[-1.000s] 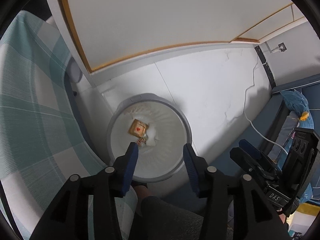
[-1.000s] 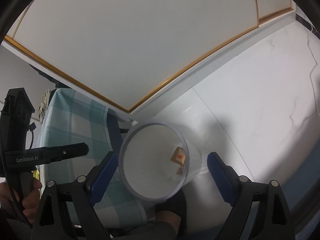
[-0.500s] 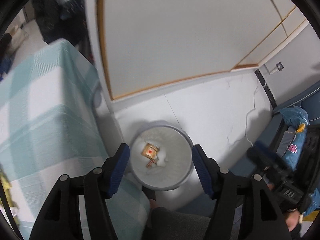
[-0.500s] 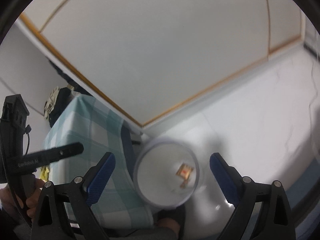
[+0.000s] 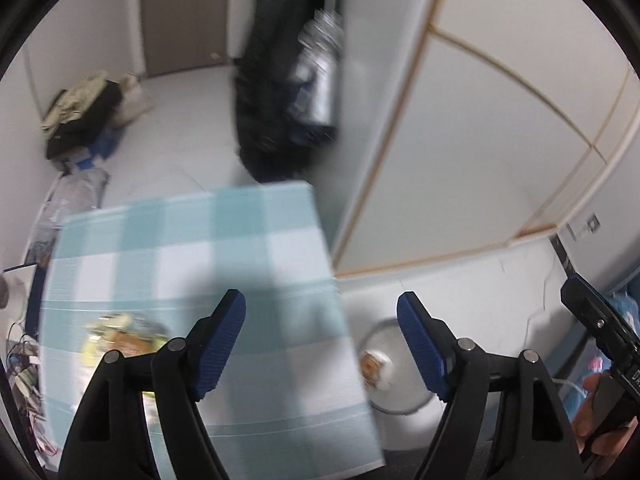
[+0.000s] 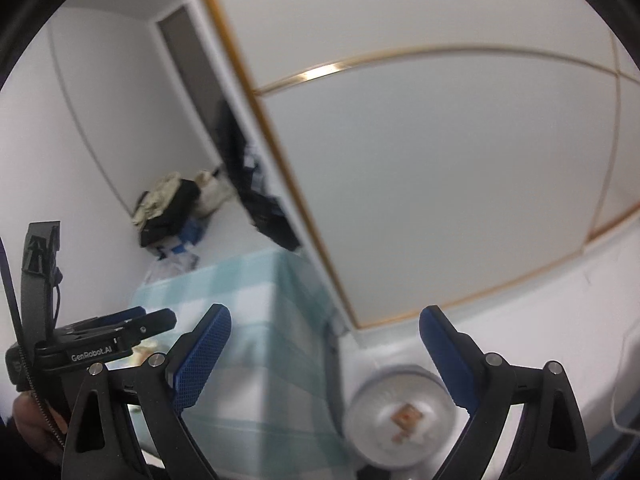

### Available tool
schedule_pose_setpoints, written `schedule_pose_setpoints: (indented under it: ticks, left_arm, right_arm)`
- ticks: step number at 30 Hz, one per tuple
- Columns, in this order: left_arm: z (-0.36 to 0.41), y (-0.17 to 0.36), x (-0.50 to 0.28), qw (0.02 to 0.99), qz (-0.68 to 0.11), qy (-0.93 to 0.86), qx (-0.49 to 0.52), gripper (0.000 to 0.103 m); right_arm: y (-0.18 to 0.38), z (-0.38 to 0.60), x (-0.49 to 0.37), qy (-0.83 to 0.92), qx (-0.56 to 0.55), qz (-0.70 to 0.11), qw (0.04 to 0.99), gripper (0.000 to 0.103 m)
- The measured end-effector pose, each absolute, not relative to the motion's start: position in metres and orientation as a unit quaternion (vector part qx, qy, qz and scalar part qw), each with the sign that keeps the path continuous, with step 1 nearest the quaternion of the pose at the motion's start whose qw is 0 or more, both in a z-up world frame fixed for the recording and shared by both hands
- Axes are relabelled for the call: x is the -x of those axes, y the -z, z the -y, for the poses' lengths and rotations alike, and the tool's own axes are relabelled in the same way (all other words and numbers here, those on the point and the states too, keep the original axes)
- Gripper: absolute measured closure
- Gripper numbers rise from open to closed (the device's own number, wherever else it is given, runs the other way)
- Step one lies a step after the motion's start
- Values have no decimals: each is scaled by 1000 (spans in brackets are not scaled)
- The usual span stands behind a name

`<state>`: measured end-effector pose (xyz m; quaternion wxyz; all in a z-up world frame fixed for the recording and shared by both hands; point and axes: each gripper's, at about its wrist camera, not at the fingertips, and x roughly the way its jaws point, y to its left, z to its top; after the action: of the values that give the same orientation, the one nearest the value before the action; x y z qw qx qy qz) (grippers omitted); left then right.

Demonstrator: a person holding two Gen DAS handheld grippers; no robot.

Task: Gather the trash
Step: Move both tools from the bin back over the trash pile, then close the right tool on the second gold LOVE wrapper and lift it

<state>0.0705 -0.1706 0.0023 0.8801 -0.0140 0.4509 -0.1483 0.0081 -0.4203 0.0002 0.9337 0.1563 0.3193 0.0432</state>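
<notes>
A table (image 5: 208,248) with a blue and white checked cloth fills the middle. Some blurry yellow wrappers (image 5: 120,334) lie at its lower left.

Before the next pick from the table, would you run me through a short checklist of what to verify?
1. Left gripper open and empty: ok.
2. Right gripper open and empty: ok.
3. Bin on the floor beside the table, with a wrapper already inside: ok.
4. More trash on the table: yellowish litter lies near the left fingers, but blur hides what it is: cannot tell.
5. Left gripper lined up on the litter: not ok, it lies left of the gap between the fingers.
6. Sharp view for aiming: not ok, both views are blurred.
</notes>
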Motion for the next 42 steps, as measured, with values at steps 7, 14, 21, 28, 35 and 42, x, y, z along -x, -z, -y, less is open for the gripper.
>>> schedule_pose_setpoints:
  ticks: [7, 14, 21, 28, 35, 42]
  left_arm:
    - [107, -26, -65, 908, -406, 93, 38, 20]
    - [34, -21, -65, 911, -402, 48, 73, 20]
    - [-16, -10, -60, 912, -400, 7, 90, 20]
    - [-60, 4, -63, 908, -399, -17, 125, 20]
    - [-82, 21, -69, 889, -430, 0, 159, 20]
    - [-98, 27, -69, 873, -449, 17, 192, 20]
  right_arm:
    - [-27, 344, -20, -92, -115, -306, 941, 1]
    - [-25, 269, -38, -141, -85, -327, 931, 1]
    - [1, 197, -64, -179, -54, -370, 910, 1]
    - [46, 146, -90, -213, -33, -439, 872, 3]
    - [80, 128, -123, -244, -18, -494, 834, 10]
    - [109, 112, -141, -267, -8, -536, 800, 30]
